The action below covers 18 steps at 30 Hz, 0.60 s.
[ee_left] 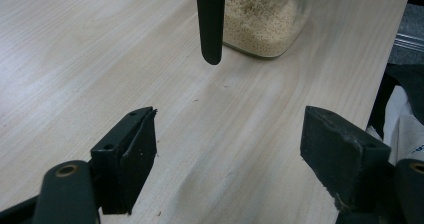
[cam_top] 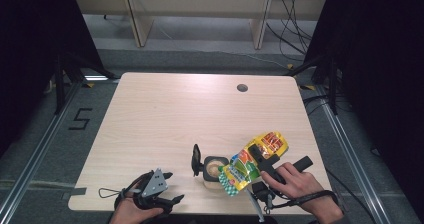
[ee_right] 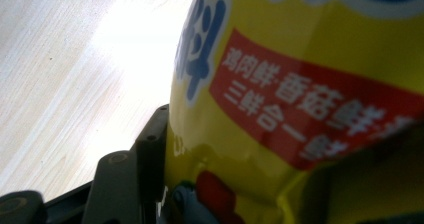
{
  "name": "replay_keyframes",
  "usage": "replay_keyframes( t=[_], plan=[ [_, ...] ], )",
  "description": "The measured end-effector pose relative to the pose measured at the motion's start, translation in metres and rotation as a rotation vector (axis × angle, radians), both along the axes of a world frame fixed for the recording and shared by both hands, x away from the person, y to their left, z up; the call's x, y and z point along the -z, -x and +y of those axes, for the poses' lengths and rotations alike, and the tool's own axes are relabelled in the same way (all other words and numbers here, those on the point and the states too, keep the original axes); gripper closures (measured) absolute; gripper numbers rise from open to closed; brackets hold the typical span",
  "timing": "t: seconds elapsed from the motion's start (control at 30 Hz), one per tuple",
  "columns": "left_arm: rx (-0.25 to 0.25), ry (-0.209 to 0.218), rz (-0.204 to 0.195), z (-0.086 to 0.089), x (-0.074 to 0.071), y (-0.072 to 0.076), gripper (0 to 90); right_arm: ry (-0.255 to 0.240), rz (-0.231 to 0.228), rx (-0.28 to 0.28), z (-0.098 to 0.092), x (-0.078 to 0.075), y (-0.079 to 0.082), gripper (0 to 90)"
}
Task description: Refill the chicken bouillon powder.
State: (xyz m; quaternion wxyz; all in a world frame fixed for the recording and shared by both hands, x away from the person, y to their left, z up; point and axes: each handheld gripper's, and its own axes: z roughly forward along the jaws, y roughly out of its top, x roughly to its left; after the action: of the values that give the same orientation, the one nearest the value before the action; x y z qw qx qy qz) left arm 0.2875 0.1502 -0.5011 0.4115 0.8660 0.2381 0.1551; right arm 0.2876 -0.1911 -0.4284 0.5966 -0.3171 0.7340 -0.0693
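Observation:
A yellow seasoning bag (cam_top: 252, 161) hangs tilted over a clear jar (cam_top: 215, 170) of pale granules near the table's front edge. My right gripper (cam_top: 258, 154) is shut on the bag's upper part. In the right gripper view the bag (ee_right: 300, 84) fills the space between the jaws, and one finger (ee_right: 150, 144) presses on its side. The jar's black flip lid (cam_top: 196, 160) stands open on its left. At the front left my left gripper (cam_top: 173, 187) lies low over the table, open and holding nothing. In its own view the left gripper (ee_left: 230, 129) faces the jar (ee_left: 260, 19) and lid (ee_left: 210, 24).
The light wooden table (cam_top: 175, 114) has a round cable hole (cam_top: 242, 88) near its far edge. Wooden shelving and cables lie beyond it. A floor marking "5" (cam_top: 80, 119) sits to the left. Dark curtains close both sides.

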Motion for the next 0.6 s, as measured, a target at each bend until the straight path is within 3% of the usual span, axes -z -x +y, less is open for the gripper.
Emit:
replay_keyframes(
  t=[0.03, 0.27, 0.37, 0.53, 0.6],
  plan=[
    [-0.002, -0.005, -0.004, 0.0002, 0.0000, -0.0004, 22.1, 0.020, -0.003, -0.009, 0.0005, -0.0017, -0.0006, 42.2],
    [-0.005, 0.000, -0.001, 0.0001, 0.0001, 0.0001, 22.1, 0.019, -0.002, -0.010, 0.0002, -0.0024, -0.0007, 42.2],
    [-0.005, 0.003, 0.000, 0.0000, 0.0001, 0.0001, 22.1, -0.011, 0.008, 0.000, -0.0007, -0.0015, 0.0001, 42.3],
    [-0.004, 0.001, -0.001, 0.0001, 0.0000, 0.0001, 22.1, 0.002, 0.009, -0.009, -0.0004, -0.0030, -0.0010, 42.2],
    [-0.005, 0.003, 0.001, 0.0000, -0.0001, 0.0002, 22.1, -0.015, 0.014, 0.001, -0.0008, -0.0014, -0.0004, 42.3]
  ],
)
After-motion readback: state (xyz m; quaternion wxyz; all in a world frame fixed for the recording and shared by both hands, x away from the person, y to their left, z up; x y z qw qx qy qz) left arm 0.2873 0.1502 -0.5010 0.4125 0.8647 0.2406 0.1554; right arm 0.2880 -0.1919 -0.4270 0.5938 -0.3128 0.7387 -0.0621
